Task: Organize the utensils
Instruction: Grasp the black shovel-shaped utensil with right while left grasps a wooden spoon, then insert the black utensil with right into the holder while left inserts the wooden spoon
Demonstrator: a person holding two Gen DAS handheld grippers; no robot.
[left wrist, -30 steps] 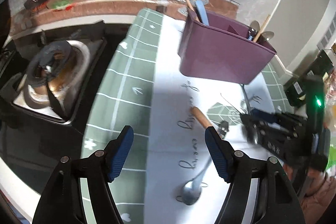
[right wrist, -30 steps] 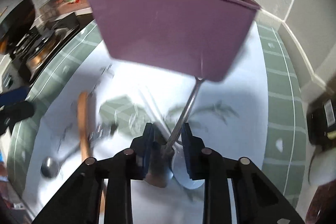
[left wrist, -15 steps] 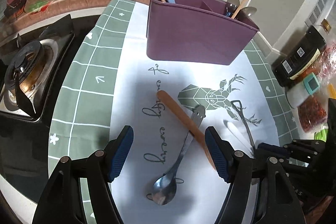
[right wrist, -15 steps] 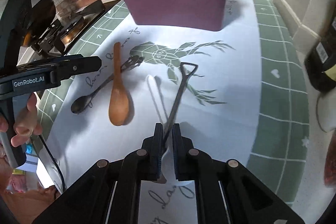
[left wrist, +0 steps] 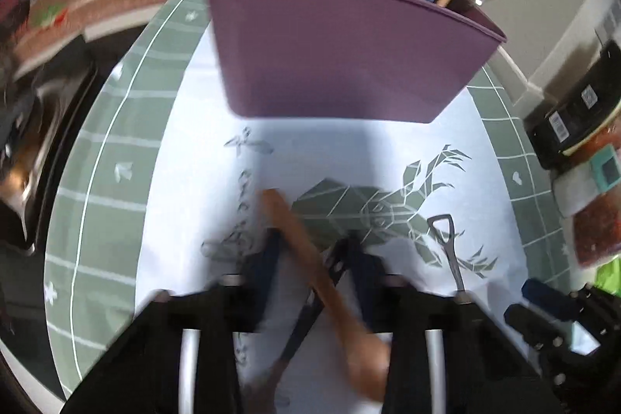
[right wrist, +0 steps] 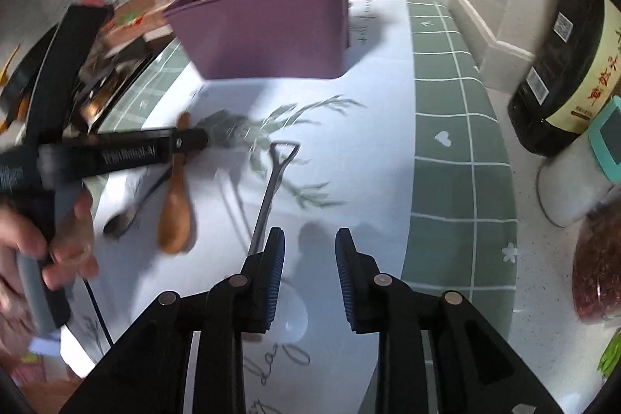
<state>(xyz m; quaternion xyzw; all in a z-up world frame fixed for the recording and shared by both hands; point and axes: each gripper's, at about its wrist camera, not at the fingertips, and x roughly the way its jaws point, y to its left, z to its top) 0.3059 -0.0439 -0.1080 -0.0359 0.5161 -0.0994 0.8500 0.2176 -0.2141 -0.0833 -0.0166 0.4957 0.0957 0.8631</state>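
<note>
The left gripper (left wrist: 310, 258) reaches low over the white mat (left wrist: 186, 204), its 2 fingers bracketing the wooden spoon (left wrist: 310, 266) handle; blur hides whether they clamp it. The right gripper (right wrist: 309, 258) hovers parted and empty beside the shovel-handled metal spoon (right wrist: 271, 189), short of the purple utensil caddy (right wrist: 268, 30).

Soft, even daylight fills both fisheye views, which bend hard and go black at the rims, while motion blur smears the left gripper (left wrist: 310, 258) and the wooden spoon (left wrist: 310, 266), and the purple caddy (right wrist: 264, 30) casts a diffuse shadow on the white mat (right wrist: 372, 181).
</note>
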